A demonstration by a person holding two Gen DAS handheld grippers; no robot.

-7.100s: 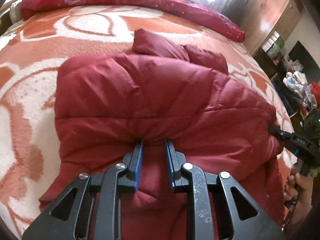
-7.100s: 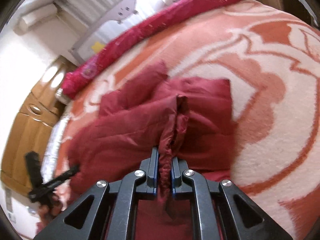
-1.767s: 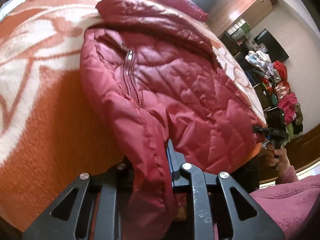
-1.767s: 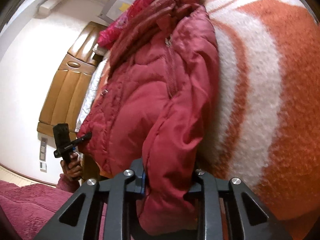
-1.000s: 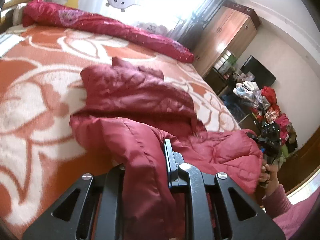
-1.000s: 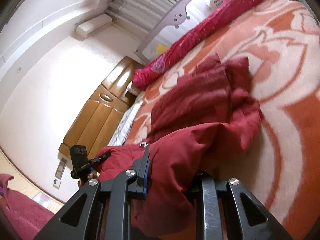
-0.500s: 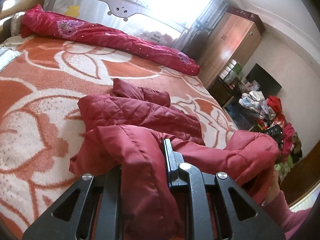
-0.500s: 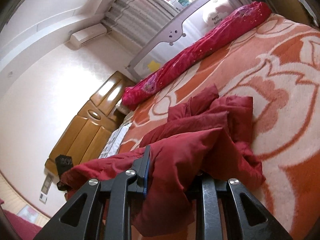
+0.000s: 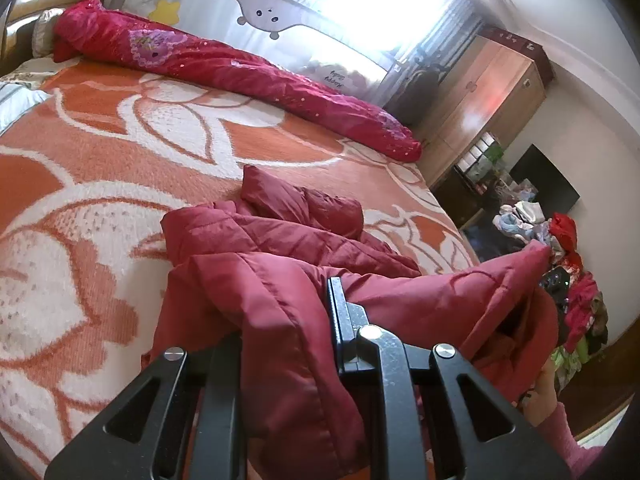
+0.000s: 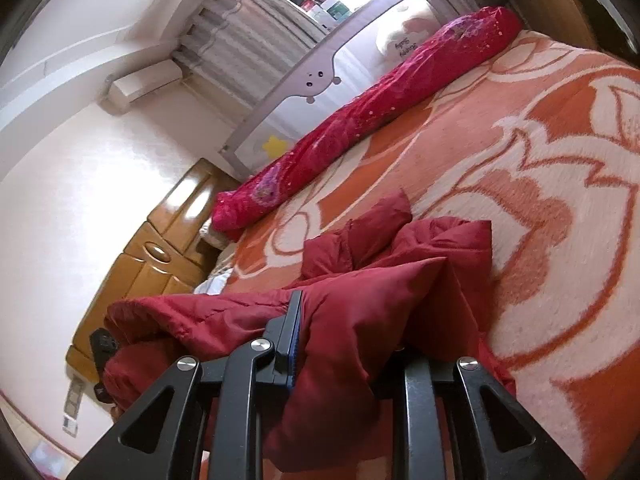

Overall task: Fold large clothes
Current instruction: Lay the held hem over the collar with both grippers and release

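A dark red puffer jacket (image 9: 280,236) lies bunched on the orange and white bed blanket (image 9: 120,148). My left gripper (image 9: 288,320) is shut on the jacket's near hem, which drapes over its left finger and hides it. My right gripper (image 10: 340,332) is shut on the other end of the same hem (image 10: 352,312), whose fabric hides its right finger. The hem is lifted and stretched between the two grippers above the rest of the jacket (image 10: 400,232). The right gripper also shows in the left wrist view (image 9: 556,284), half behind the fabric.
A long red bolster (image 9: 224,68) lies along the far bed rail (image 9: 256,12). A wooden wardrobe (image 9: 488,100) and a pile of clothes (image 9: 560,240) stand right of the bed. A padded brown headboard (image 10: 148,264) is at the left.
Both grippers have carried the lifted hem forward over the bed. The stretched fold now hangs closer to the jacket's far half.
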